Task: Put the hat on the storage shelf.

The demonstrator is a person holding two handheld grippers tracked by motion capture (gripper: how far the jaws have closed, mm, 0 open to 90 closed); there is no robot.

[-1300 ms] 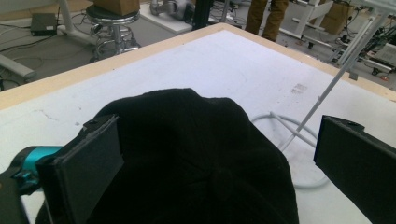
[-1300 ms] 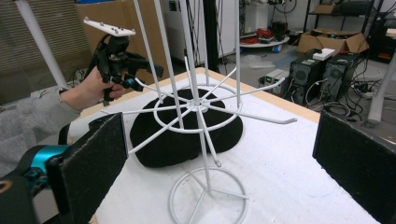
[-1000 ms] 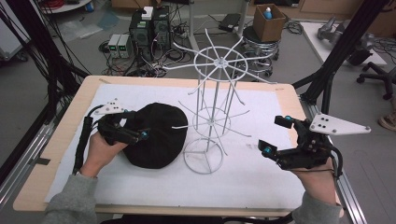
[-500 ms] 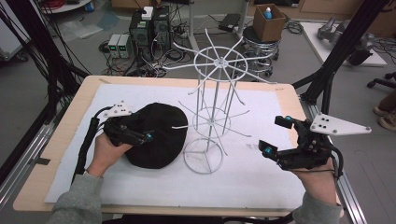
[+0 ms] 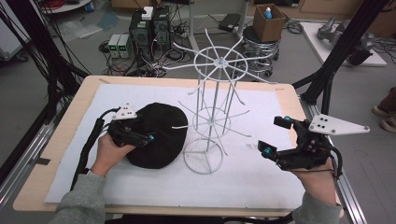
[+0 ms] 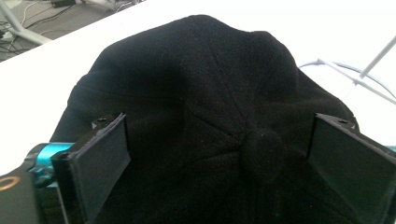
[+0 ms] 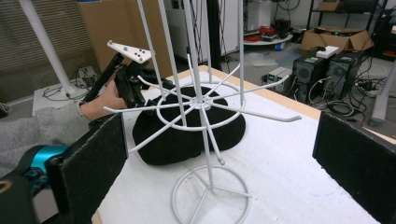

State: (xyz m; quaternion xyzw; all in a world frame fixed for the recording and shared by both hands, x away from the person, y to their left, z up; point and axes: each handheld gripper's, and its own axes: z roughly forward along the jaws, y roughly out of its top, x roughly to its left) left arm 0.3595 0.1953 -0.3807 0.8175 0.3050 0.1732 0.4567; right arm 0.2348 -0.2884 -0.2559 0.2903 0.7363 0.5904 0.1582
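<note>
At nine o'clock of the white wire rack (image 5: 212,116), lowering spread left gripper (image 5: 140,135) over black hat (image 5: 161,135); next, likely pinching its crown.

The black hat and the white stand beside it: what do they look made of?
The black hat: soft knitted or felted fabric, likely wool, matte; seams converge on a fabric-covered button on top. The white stand: thin wire rods, probably metal with a smooth white coating; rings and radiating hooks look rigid.

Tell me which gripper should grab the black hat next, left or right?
Left. The left gripper hangs over the black hat with jaws open astride its crown button. The right gripper is across the wire rack.
</note>
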